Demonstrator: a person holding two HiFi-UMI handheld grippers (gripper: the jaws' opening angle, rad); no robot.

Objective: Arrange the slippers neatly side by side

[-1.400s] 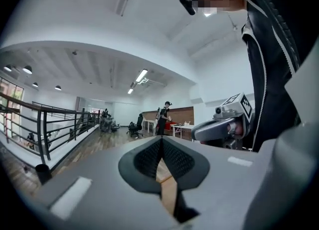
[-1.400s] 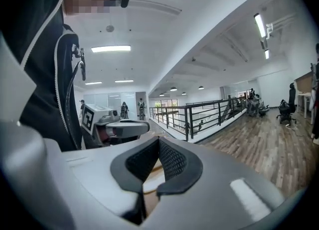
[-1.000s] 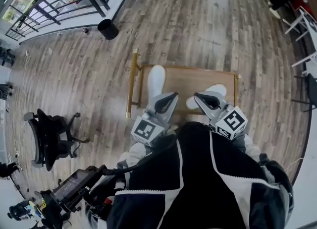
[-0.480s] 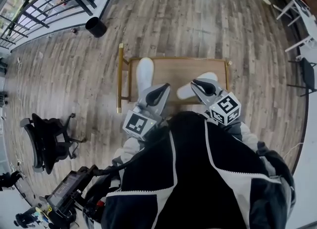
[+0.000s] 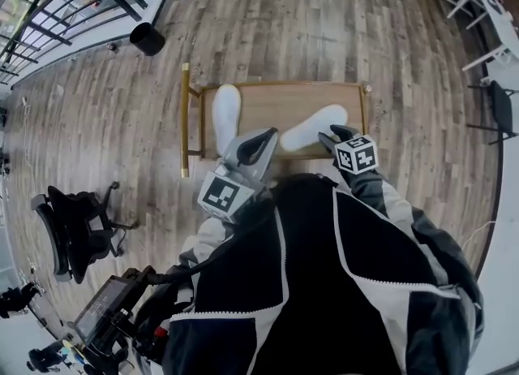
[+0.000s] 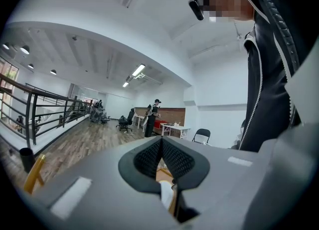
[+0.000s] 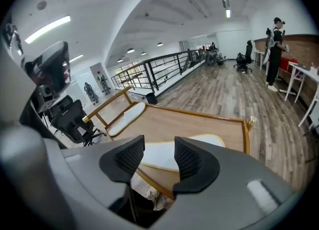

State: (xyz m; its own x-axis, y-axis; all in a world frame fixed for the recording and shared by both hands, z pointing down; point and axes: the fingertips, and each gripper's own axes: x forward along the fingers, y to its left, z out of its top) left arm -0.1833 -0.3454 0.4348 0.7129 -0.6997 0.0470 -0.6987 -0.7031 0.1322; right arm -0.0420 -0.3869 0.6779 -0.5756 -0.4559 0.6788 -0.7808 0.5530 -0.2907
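**Right tongs spread above the stand, left tongs closed**

The right gripper [image 7: 158, 157] tilts down toward the near edge of the low wooden stand [image 5: 280, 104]. Its jaws have just been opening and now stand wide apart with nothing pinched. One white slipper [image 7: 212, 143] shows through the gap, lying just beyond the pads rather than between them. The left gripper [image 6: 160, 147] points level above the stand's near-left part, with its jaws pressed together and empty.

That slipper lies on the stand's right half at a slant — one end near the front edge by the right gripper, the other toward the right rear corner. The second white slipper [image 5: 225, 112] lies at the stand's left end, running front to back beside the brass-coloured rail [image 5: 185, 118]. The two slippers are well apart and not parallel.

A black bin [image 5: 146, 38] stands on the plank floor beyond the stand's far-left corner. A black office chair [image 5: 75, 227] sits to the stand's left, nearer the person.
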